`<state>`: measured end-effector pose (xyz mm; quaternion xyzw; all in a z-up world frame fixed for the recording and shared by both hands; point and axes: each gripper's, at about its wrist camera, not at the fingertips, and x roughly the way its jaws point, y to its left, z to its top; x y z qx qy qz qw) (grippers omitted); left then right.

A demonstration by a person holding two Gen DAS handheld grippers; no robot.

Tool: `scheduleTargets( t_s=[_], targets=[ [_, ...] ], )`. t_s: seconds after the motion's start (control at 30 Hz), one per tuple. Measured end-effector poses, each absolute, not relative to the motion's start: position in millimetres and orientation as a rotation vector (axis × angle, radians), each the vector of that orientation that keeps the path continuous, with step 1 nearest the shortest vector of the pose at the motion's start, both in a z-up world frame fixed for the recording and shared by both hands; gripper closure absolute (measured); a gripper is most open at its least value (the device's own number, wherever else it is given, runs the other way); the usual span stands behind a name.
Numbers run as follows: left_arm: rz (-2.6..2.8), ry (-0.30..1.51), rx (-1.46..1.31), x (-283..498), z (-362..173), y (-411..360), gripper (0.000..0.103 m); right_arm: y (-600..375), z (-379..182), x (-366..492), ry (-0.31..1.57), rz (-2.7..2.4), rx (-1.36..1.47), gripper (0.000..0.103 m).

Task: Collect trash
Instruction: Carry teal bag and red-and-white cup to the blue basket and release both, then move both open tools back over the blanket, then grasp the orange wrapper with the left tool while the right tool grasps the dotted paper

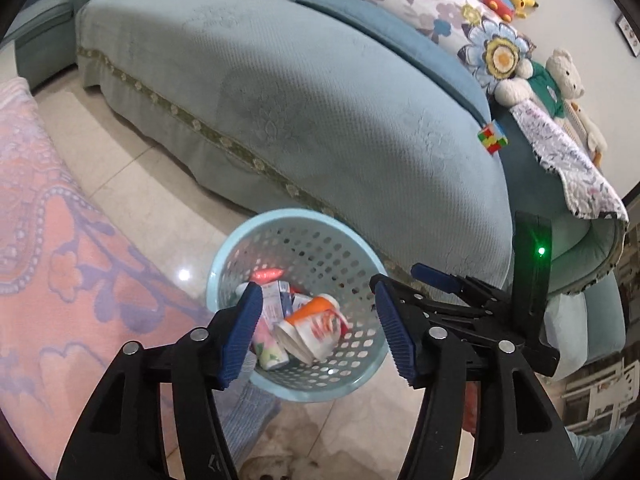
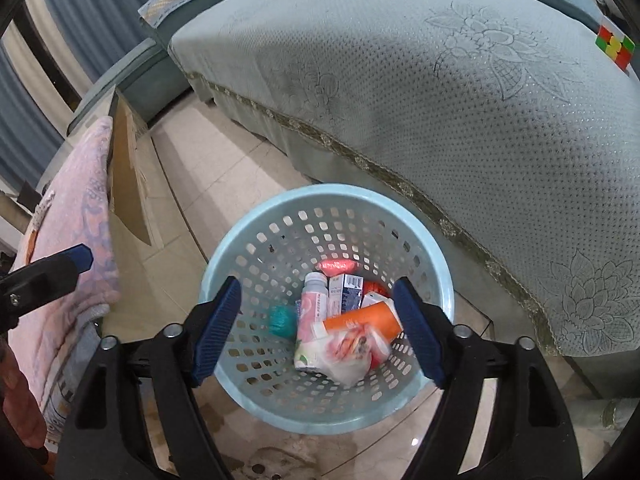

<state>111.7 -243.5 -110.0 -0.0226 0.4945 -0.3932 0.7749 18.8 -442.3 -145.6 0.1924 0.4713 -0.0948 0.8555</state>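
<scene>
Both grippers, left gripper point(image 1: 318, 330) and right gripper point(image 2: 318, 328), hover with fingers wide and empty over the perforated blue wastebasket point(image 2: 434, 264) on the floor beside the sofa point(image 2: 440, 92); an orange paper cup point(image 2: 362, 317) and cartons lie inside.

The left wrist view looks steeply down from above and close by, along its own open fingers, onto the pale blue basket point(image 1: 362, 258) on the tiled floor, facing the sofa point(image 1: 320, 112) behind; the right wrist view sits closer and more directly over the basket point(image 2: 442, 276), facing the same sofa point(image 2: 440, 100); both share basket, sofa seat and the colour cube point(image 1: 492, 138) point(image 2: 614, 45)
</scene>
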Motion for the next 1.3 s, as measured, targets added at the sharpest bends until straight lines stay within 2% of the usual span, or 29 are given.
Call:
scheduleTargets(
  t_s=[0.3,0.6,0.83,0.97,1.0,1.27,1.3],
  targets=[
    [-0.806,0.96,-0.071,111,-59,-199,0.045,-396,-87,34,0.875,-0.071,0.331,0.026],
    [-0.543,0.77,-0.164,123,-18,-68,0.043,-271,-27,89,0.722,0.139,0.146,0.026],
    [-0.177,0.704,-0.248,148,-35,68,0.043,-172,-24,152,0.708,0.281,0.076,0.028],
    [-0.074,0.707,-0.245,168,-54,111,0.043,-116,-26,196,0.72,0.377,0.057,0.045],
    [-0.073,0.71,-0.253,173,-58,116,0.043,-105,-28,203,0.725,0.393,0.056,0.049],
    [-0.029,0.856,-0.24,220,-106,131,0.041,-31,-58,282,0.803,0.493,0.046,0.055],
    [-0.029,0.852,-0.232,221,-106,131,0.033,-24,-62,288,0.806,0.505,0.038,0.055]
  ],
)
